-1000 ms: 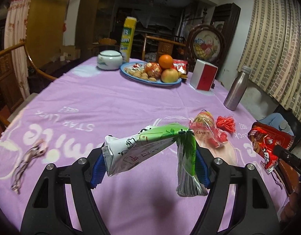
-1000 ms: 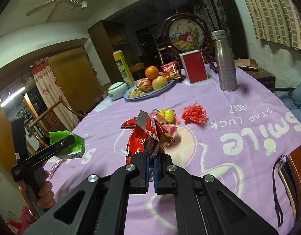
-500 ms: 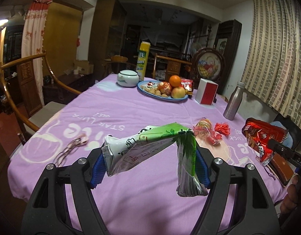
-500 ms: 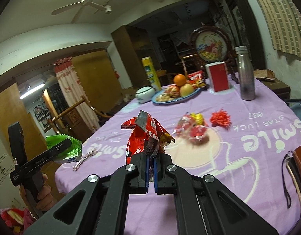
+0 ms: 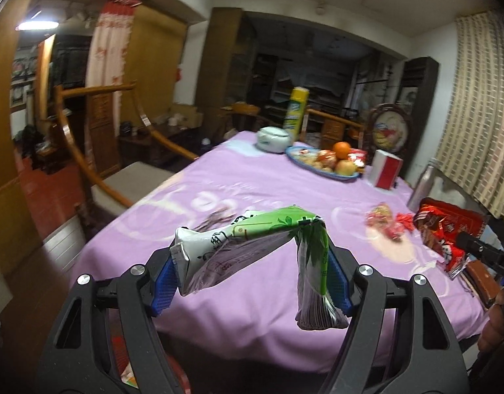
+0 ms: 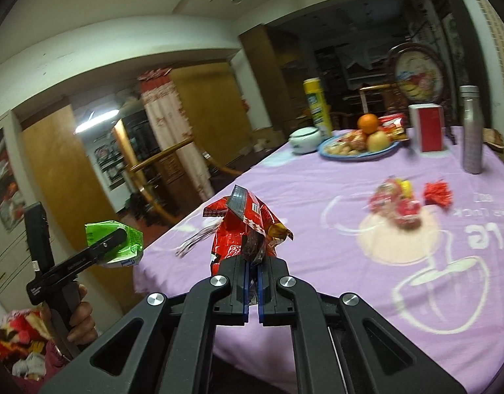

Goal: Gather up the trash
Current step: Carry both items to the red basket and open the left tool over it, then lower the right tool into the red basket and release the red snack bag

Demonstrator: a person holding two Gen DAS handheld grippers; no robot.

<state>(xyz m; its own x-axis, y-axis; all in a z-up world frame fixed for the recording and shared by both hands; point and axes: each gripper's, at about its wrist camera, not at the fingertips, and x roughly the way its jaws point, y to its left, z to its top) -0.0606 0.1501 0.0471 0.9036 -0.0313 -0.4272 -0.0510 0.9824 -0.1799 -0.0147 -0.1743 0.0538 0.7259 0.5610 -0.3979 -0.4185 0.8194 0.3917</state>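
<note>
Right wrist view, right gripper (image 6: 251, 284) clamped tight on a crumpled red snack bag (image 6: 243, 233), left gripper (image 5: 253, 279) pinching a green-and-white wrapper (image 5: 252, 243) bowed between its blue pads, both raised above the purple tablecloth (image 6: 317, 203) printed "STAR LUCK", wrapper lettering unreadable.

glossy red foil wrapper (image 6: 248, 233)

Left gripper (image 5: 252, 275) stands wide, blue pads (image 5: 165, 279) apparently pressing a bent wrapper; right gripper (image 6: 251, 274) is clamped nearly closed on another; a hand (image 6: 79, 320) grips the left handle.
</note>
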